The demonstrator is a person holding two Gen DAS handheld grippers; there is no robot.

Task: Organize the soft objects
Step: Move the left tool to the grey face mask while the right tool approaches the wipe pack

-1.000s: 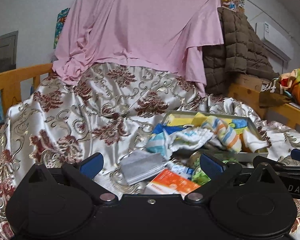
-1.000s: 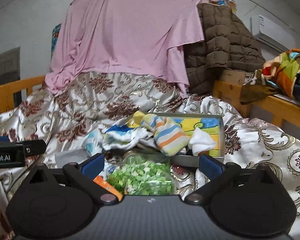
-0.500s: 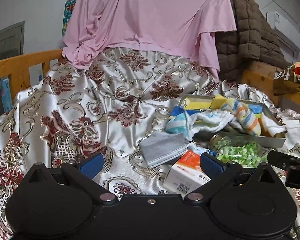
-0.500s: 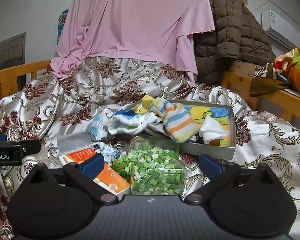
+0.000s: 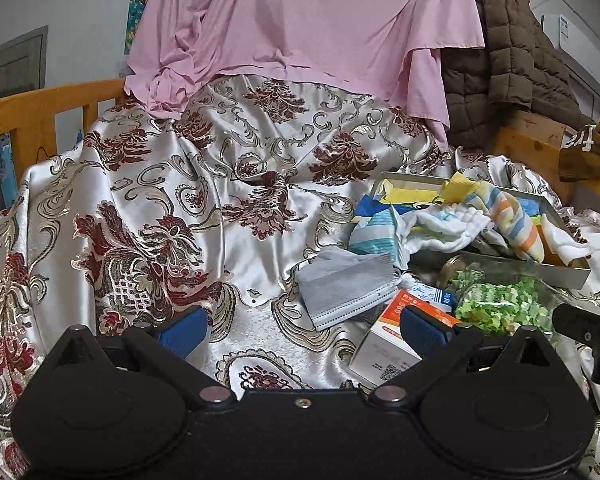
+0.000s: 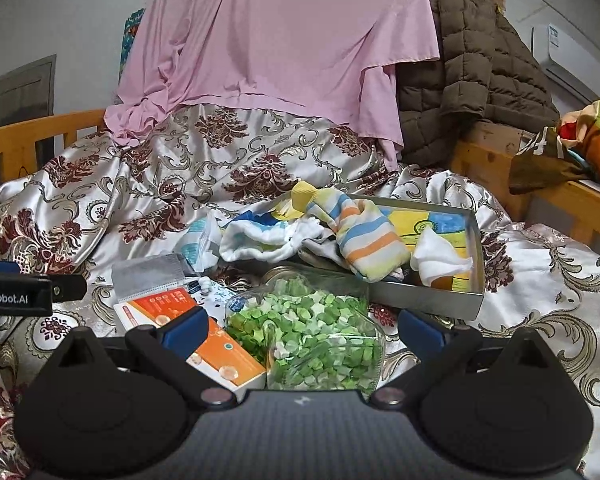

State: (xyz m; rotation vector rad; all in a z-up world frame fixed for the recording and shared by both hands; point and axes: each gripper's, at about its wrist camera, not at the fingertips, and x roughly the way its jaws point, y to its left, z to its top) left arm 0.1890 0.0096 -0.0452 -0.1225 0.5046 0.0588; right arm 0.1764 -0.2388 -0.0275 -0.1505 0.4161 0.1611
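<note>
Your soft objects lie in and around the metal tray (image 6: 440, 300) on the satin bedspread (image 5: 180, 208): the striped sock (image 6: 364, 236) drapes over the tray's near-left corner, a white cloth (image 6: 436, 258) sits inside the tray at its right end, and a white fleecy cloth (image 6: 268, 240) spills out over the tray's left side onto the bedspread. The grey face mask (image 5: 344, 284) lies flat just left of the pile, touching the orange-and-white box (image 6: 188, 320). A clear jar of green pieces (image 6: 312, 340) lies on its side directly before the tray. Your right gripper (image 6: 302, 330) is spread wide, its fingers flanking the jar without touching it. Your left gripper (image 5: 302, 330) is likewise spread wide and holds nothing; it hangs over bare bedspread, with the box beside its right finger.
</note>
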